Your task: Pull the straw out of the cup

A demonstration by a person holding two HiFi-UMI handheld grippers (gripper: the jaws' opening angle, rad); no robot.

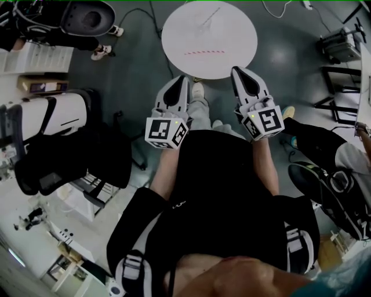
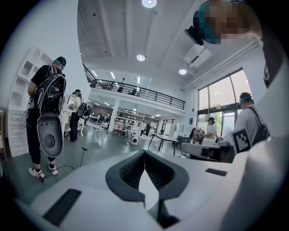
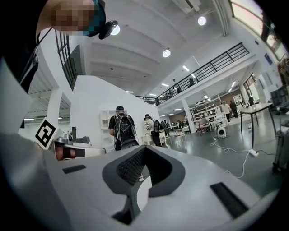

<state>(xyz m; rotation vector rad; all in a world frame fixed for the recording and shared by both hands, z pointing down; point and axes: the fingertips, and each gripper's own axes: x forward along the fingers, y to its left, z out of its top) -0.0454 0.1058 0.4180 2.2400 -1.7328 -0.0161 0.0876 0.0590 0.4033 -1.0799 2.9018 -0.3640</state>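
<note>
In the head view a round white table (image 1: pixel 174 35) stands just ahead of me. On it lie a thin red straw-like strip (image 1: pixel 204 52) and a faint pale thin stick (image 1: pixel 210 16); I see no cup in any view. My left gripper (image 1: pixel 181 79) and right gripper (image 1: pixel 236 70) are held side by side at the table's near edge, pointing roughly level towards it. In the left gripper view the left gripper (image 2: pixel 144 153) has its tips touching, with nothing between them. The right gripper (image 3: pixel 143 149) in its own view is likewise shut and empty.
A seated person (image 1: pixel 324 145) and a black frame stand (image 1: pixel 339 87) are on the right. On the left are a person with a backpack (image 2: pixel 45 113), a black chair (image 1: pixel 64 151) and a cable (image 1: pixel 124 23) on the grey floor. Distant tables and shelves fill the hall.
</note>
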